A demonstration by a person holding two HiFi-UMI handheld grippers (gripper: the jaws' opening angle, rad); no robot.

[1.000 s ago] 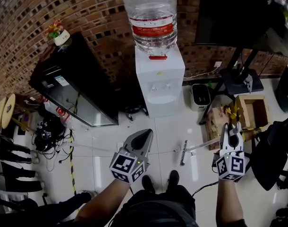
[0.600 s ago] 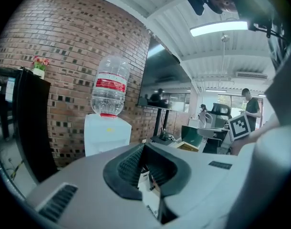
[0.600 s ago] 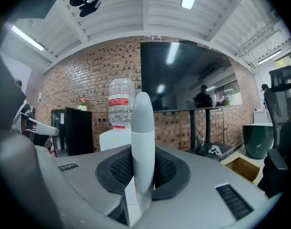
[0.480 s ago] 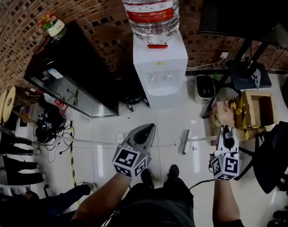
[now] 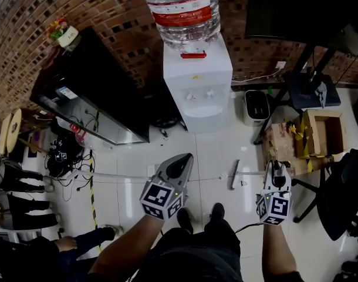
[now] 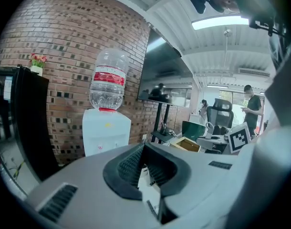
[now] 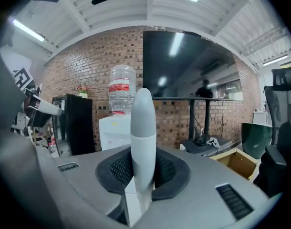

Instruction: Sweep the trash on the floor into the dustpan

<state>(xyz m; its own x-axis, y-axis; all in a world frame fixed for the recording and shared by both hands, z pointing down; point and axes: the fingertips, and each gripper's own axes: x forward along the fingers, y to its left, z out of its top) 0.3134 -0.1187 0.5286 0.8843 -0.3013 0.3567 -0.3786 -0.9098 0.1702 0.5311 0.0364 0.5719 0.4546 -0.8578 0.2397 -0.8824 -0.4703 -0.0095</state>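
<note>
A broom lies low over the white tiles, its pale head (image 5: 235,175) in front of my feet and its thin handle (image 5: 253,172) running right into my right gripper (image 5: 276,170). That gripper is shut on the handle, which rises grey and white between the black pads (image 7: 143,128). My left gripper (image 5: 181,161) points toward the water dispenser with its jaws together and nothing visibly held (image 6: 146,175). Only a narrow sliver of pale floor shows between its pads. No dustpan or trash can be made out in any view.
A white water dispenser (image 5: 196,87) stands against the brick wall, with a black cabinet (image 5: 88,101) to its left. Open cardboard boxes (image 5: 323,133), a TV stand base (image 5: 311,93) and a black chair (image 5: 343,192) crowd the right. Cables (image 5: 61,157) and a person's legs (image 5: 20,187) are at left.
My right gripper and the broom have drawn a little left and closer to my body. The left gripper has barely moved. The head view has shifted slightly.
</note>
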